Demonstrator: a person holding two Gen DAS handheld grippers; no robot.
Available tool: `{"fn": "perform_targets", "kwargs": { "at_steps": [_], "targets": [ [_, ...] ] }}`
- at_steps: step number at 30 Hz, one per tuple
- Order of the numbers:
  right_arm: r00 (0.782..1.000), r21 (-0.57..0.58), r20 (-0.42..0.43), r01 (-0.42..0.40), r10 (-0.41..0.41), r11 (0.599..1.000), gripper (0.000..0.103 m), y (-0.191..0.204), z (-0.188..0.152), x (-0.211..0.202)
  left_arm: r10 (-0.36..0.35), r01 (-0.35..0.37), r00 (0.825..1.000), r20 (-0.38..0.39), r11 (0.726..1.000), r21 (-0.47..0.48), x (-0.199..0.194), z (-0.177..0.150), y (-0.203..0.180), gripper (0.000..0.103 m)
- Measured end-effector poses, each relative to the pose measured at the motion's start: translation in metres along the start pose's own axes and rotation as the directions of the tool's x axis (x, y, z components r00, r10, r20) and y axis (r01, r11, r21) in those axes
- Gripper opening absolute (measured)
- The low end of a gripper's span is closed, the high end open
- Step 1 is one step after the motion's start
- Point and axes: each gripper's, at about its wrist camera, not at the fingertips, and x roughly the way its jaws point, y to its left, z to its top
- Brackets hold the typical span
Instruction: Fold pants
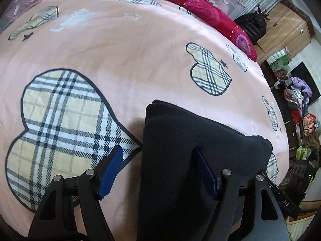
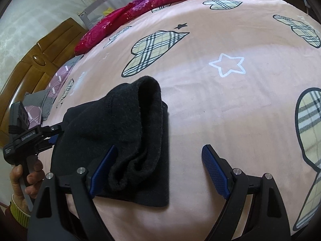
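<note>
The black pants lie folded into a small thick bundle on the pink bed sheet. My left gripper is open, its blue pads wide apart, with the bundle's left edge between them. In the right wrist view the pants show a rolled upper layer on a flat lower layer. My right gripper is open, its left pad against the bundle's right side and its right pad over bare sheet. The left gripper also shows in the right wrist view, held by a hand at the bundle's far side.
The sheet has plaid heart prints and a white star. A red floral quilt lies along the far edge. A wooden headboard and pillows are at one end. Piled clothes and furniture stand beside the bed.
</note>
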Motion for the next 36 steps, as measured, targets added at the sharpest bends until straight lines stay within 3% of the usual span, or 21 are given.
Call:
{"fn": "perform_targets", "kwargs": {
  "at_steps": [7,16,19,23,26,32,36],
  "targets": [
    [1.0,-0.009,-0.005,-0.03,0.03,1.0,0.086,-0.003,0.0,0.003,-0.033,0.032,0.999,-0.012,0.999,-0.03,0.0,-0.003,0.009,0.074],
    [0.993,-0.005,-0.035,-0.111,0.111,0.994,0.07,-0.006,-0.001,0.008,-0.021,0.021,0.999,-0.031,1.0,-0.003,0.004,-0.012,0.004,0.072],
    [0.985,0.025,-0.053,-0.164,0.165,0.986,0.063,-0.009,-0.002,0.011,-0.033,0.033,0.999,-0.041,0.999,-0.007,0.011,-0.012,0.002,0.067],
    [0.974,0.074,-0.062,-0.212,0.217,0.974,0.061,-0.013,-0.002,0.018,-0.048,0.049,0.997,-0.052,0.999,0.012,0.017,-0.012,-0.006,0.051],
    [0.965,0.092,-0.073,-0.246,0.253,0.965,0.054,-0.011,-0.002,0.02,-0.054,0.054,0.997,-0.054,0.999,0.002,0.017,-0.011,-0.004,0.048],
    [0.96,0.088,-0.065,-0.266,0.272,0.96,0.046,-0.005,-0.001,0.016,-0.071,0.071,0.997,-0.015,0.997,0.011,0.0,-0.011,-0.01,0.033],
    [0.957,0.082,-0.044,-0.282,0.286,0.956,0.044,0.001,0.0,0.009,-0.093,0.093,0.996,0.015,0.996,0.008,-0.017,-0.01,-0.012,0.029]
  ]
}}
